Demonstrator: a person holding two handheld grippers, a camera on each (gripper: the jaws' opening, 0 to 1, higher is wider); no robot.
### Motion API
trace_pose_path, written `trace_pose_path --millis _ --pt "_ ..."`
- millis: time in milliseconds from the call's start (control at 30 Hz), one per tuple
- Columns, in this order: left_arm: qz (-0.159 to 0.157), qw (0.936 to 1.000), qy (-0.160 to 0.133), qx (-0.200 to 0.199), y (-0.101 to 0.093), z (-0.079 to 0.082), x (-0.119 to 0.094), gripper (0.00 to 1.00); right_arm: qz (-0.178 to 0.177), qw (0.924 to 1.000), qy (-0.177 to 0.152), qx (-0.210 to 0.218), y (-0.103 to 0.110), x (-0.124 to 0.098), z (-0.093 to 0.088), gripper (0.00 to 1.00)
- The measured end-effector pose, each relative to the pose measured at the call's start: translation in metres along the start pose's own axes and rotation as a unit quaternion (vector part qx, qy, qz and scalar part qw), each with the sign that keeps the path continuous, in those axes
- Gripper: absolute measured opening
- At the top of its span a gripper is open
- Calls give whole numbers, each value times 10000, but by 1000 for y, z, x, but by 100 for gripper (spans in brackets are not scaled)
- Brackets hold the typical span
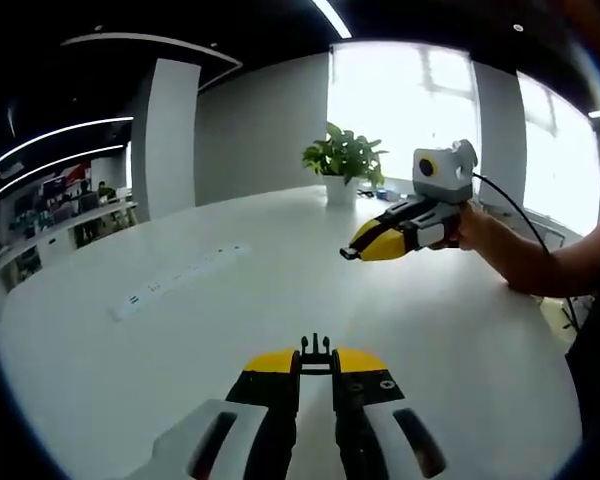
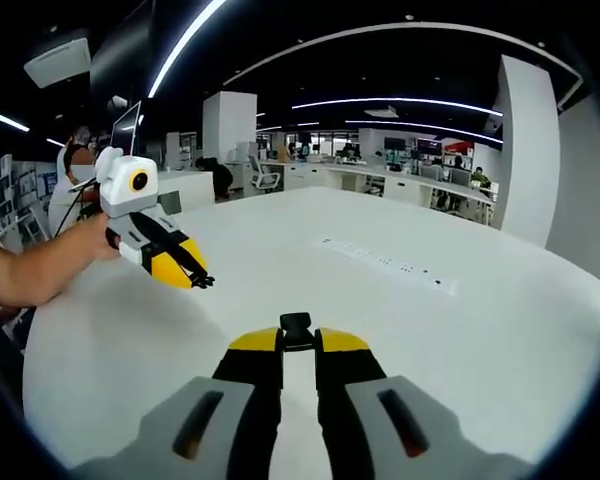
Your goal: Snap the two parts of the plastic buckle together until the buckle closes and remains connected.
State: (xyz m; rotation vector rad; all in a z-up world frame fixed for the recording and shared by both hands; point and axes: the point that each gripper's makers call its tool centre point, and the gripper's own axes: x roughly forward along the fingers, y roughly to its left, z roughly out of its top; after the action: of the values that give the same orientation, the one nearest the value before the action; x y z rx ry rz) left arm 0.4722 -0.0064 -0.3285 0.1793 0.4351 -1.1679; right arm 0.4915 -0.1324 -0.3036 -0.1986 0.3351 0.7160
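Table [image 1: 180, 330]: large, white, rounded edge; broad bare surface on every side of both claws. A white power strip [image 1: 175, 283] lies flat toward the table's middle, well apart from the claws. A potted plant [image 1: 343, 160] stands at the far edge near the windows.

Left claw [image 1: 316, 352]: jaws nearly closed, clenched on the pronged buckle part [image 1: 316, 347], whose small black prongs stick out past the yellow tips. Held above the table.

Right claw [image 2: 297, 333]: jaws drawn close, grasping the buckle socket part [image 2: 296, 322], a small black block between the yellow tips. Also raised above the table, held by a hand [image 1: 477, 228].

The two buckle parts are well apart, not joined.

Writing: none readable on claws, buckle or strip.
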Motion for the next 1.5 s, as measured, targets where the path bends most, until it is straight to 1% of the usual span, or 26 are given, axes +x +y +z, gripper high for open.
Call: trace_pose_path --millis 300,367,533,567,633,700,767,867,967,1033,1067,1167,1300,1500 --pt "-65 9999 -95 -7 3 4 -4 10 -5 10000 -23 29 5 -4 0 10" --pt "-87 9999 -89 19 -2 4 -4 10 1 10000 -29 27 6 -3 0 10" --pt "-120 9999 -87 41 -6 3 -4 10 26 10000 13 0 9 -1 -5 10" --pt "-122 9999 -81 48 -11 2 -4 10 24 10000 12 8 8 -2 -5 10" --pt "-125 9999 -72 47 -10 2 -4 10 25 10000 -5 14 9 -2 -4 10" --pt "-118 9999 -63 48 -13 1 -4 10 42 10000 -11 16 10 -2 -4 10" --pt "-118 9999 -83 -25 -15 0 -5 10 51 10000 -9 10 10 -2 -5 10" --pt "-125 9999 -78 -44 -12 0 -5 10 78 10000 -7 14 12 -2 -6 10" --pt "-139 9999 -53 -15 -15 -1 -6 10 97 10000 2 16 13 -2 -6 10" --pt "-270 9994 -202 -109 -16 5 -7 10 101 9999 -3 16 13 -2 -5 10" --pt "-280 9993 -210 -142 -12 6 -8 10 104 9999 -15 18 13 -3 -4 10" --pt "-199 9997 -134 -58 -11 4 -9 10 119 9999 -29 12 15 -4 -4 10" --pt "-205 9997 -101 -75 -9 0 -10 10 156 9999 -5 25 17 -6 -7 10" --pt "-195 9997 -106 -42 -22 -3 -11 9 190 9998 -15 -40 24 -6 -4 10"
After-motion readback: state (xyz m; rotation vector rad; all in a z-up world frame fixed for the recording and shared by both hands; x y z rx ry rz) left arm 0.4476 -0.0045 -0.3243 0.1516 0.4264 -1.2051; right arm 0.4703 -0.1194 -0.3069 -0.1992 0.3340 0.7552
